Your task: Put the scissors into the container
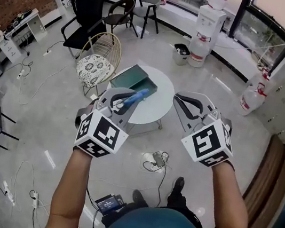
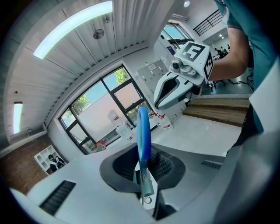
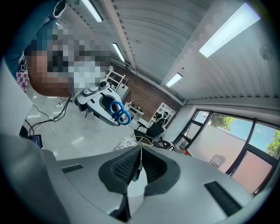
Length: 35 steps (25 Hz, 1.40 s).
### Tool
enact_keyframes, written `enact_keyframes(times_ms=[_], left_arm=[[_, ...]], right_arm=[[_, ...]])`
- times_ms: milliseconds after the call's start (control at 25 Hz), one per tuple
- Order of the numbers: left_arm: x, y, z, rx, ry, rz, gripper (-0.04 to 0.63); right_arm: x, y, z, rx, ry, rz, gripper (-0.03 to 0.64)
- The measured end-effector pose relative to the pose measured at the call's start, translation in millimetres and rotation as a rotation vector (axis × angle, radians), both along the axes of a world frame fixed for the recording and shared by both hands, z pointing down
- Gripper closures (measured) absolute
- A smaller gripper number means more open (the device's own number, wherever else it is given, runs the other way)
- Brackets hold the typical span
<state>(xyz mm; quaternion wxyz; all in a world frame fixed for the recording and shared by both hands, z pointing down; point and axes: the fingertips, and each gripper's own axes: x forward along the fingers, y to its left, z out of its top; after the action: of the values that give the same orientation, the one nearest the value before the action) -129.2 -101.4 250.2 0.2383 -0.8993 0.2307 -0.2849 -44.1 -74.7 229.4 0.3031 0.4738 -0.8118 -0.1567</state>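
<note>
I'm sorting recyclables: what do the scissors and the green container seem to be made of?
Scissors: glossy blue handle loops, likely plastic; pale blades with a round pivot rivet, likely metal. Container: dark green open tray with smooth, matte-looking walls, probably plastic, though painted metal cannot be ruled out from the head view.

The green container (image 1: 134, 78) lies open to approach from above, the bench (image 1: 159, 98) right of it is bare, and a wire chair (image 1: 94, 68) stands just beside the bench's left edge.
</note>
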Motion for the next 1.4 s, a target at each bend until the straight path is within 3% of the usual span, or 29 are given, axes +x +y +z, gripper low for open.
enact_keyframes(times_ms=[160, 720, 1400], left_arm=[[12, -17, 6, 0.001, -0.015, -0.046, 0.535], [112, -70, -3, 0.004, -0.053, -0.230, 0.535], [206, -66, 4, 0.016, -0.113, -0.392, 0.535]], right_arm=[[15, -22, 6, 0.001, -0.013, -0.042, 0.578], [108, -102, -4, 0.017, -0.048, -0.248, 0.578], [202, -118, 5, 0.030, -0.117, -0.403, 0.578]])
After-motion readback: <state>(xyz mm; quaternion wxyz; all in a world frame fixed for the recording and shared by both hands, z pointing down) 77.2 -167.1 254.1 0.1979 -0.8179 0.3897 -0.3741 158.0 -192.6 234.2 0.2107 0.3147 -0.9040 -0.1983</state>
